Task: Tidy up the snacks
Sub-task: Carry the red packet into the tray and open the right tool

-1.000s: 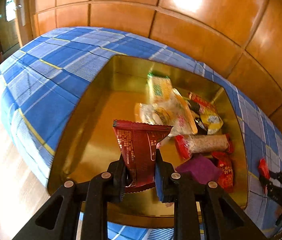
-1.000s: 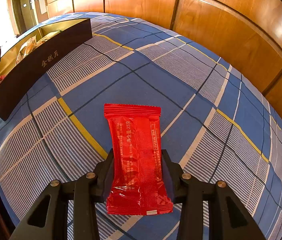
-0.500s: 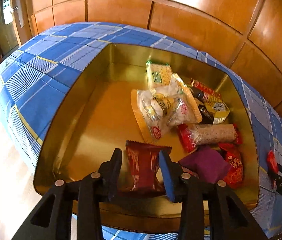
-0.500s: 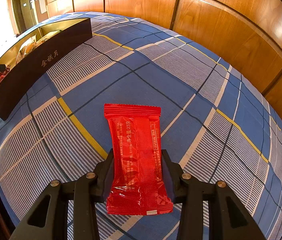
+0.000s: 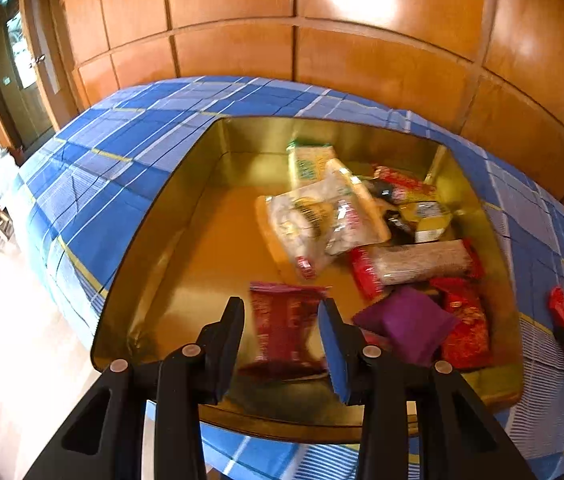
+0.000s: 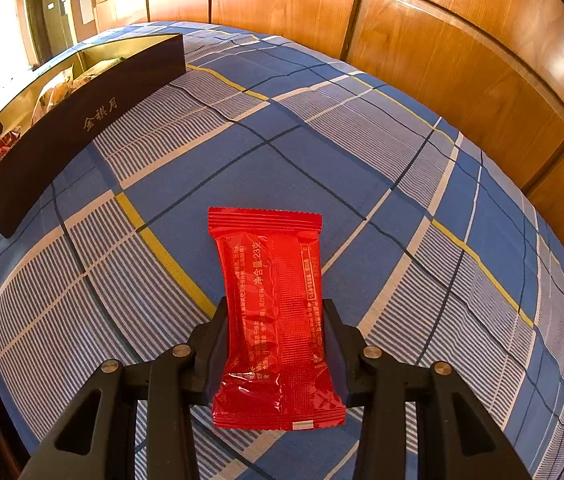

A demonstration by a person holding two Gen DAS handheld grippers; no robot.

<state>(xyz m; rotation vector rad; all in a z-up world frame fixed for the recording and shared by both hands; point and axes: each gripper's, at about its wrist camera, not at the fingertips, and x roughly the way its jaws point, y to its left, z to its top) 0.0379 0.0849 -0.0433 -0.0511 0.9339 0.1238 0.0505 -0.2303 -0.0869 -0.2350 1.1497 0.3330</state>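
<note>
A gold-lined box (image 5: 153, 240) on the blue plaid cloth holds several snack packets (image 5: 322, 216). My left gripper (image 5: 282, 316) is open above the box's near end. A dark red packet (image 5: 282, 328) lies on the box floor below the gap between its fingers, free of both. A purple packet (image 5: 406, 324) lies to its right. In the right wrist view my right gripper (image 6: 275, 316) is shut on a bright red snack packet (image 6: 273, 312) just above the cloth. The box's dark outer wall (image 6: 81, 124) stands far left.
Wood-panelled walls (image 5: 362, 60) close the far side. The blue plaid cloth (image 6: 362, 160) spreads wide to the right of the box. The table edge and the floor (image 5: 9, 340) lie left of the box. My right gripper's tip with the red packet shows at the far right (image 5: 562, 316).
My left gripper opened and let go of the dark red packet, which dropped onto the box floor. The left gripper drew back a little. The right gripper has stayed still with its packet.
</note>
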